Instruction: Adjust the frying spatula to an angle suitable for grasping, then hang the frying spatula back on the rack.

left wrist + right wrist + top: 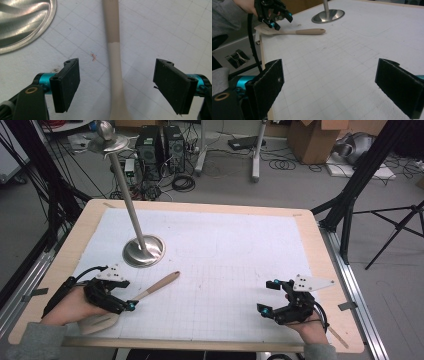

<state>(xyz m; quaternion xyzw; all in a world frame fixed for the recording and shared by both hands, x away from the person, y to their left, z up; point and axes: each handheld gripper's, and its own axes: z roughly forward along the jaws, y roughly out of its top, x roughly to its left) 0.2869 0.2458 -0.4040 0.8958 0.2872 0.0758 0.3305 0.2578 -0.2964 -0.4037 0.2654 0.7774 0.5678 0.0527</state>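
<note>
A beige spatula [161,283] lies on the white gridded mat [215,270], its handle pointing to the upper right and its blade at the table's front left. My left gripper [125,295] hovers open over the spatula's neck. In the left gripper view the spatula [113,60] runs up between the two black pads, which stand apart from it on both sides, and my left gripper [120,83] holds nothing. My right gripper [265,296] is open and empty above the mat at the front right. From the right gripper view [329,87], the spatula [298,31] lies far off under the left gripper [274,16].
A metal stand with a round base [143,251] and a tall slanted pole [122,180] sits on the mat just behind the spatula; its base [22,20] is close to the left gripper. The wooden table edge [330,270] borders the mat.
</note>
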